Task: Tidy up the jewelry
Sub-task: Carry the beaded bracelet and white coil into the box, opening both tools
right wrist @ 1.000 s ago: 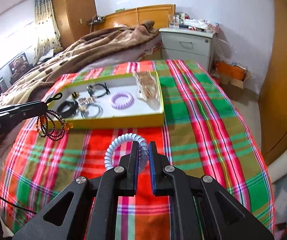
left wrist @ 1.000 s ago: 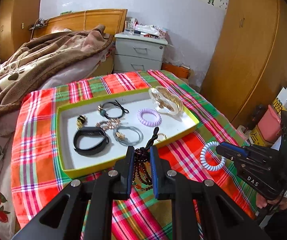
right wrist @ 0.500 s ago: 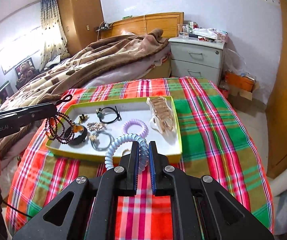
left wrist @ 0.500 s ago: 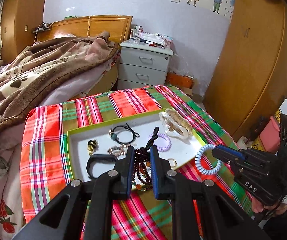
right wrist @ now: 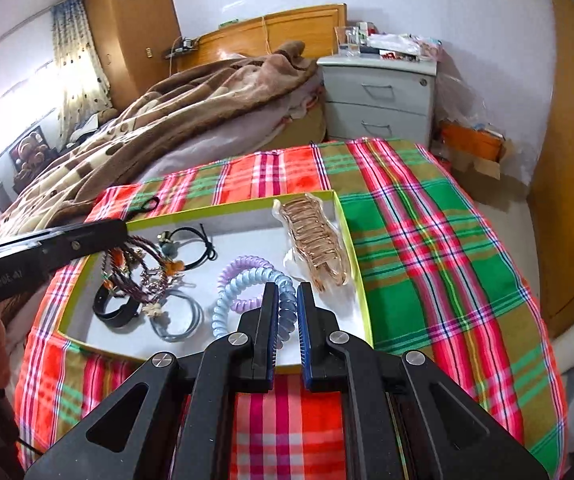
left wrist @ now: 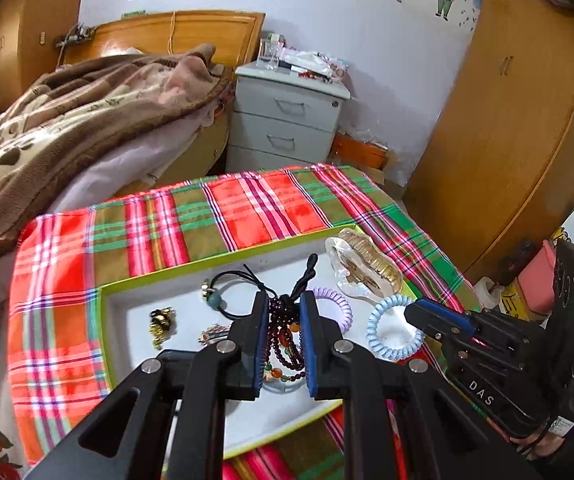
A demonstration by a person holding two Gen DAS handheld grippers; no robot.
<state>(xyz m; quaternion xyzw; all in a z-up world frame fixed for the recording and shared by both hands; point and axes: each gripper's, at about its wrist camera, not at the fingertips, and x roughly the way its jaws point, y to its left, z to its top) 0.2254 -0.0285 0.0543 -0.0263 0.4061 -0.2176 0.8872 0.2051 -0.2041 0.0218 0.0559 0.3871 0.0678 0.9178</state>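
Note:
My left gripper (left wrist: pixel 284 304) is shut on a dark red beaded bracelet (left wrist: pixel 283 336), which dangles over the white tray with the green rim (left wrist: pixel 105 292). My right gripper (right wrist: pixel 287 292) is shut on a light blue spiral hair tie (right wrist: pixel 243 288), held above the tray's near right part. From the right wrist view, the left gripper (right wrist: pixel 121 230) and its beads (right wrist: pixel 135 268) hang over the tray's left side. In the tray lie a purple spiral tie (right wrist: pixel 243 262), a gold hair claw (right wrist: pixel 311 240), a black band (right wrist: pixel 111 308), a grey ring (right wrist: pixel 183 316) and a black hair tie (right wrist: pixel 195 240).
The tray sits on a table under a red and green plaid cloth (right wrist: pixel 427 240). A bed with a brown blanket (right wrist: pixel 191 104) stands to the left, a grey nightstand (right wrist: pixel 379 96) behind and a wooden wardrobe (left wrist: pixel 507 120) at the right.
Both grippers have moved forward from above the cloth in front of the tray to over the tray, each still holding its piece.

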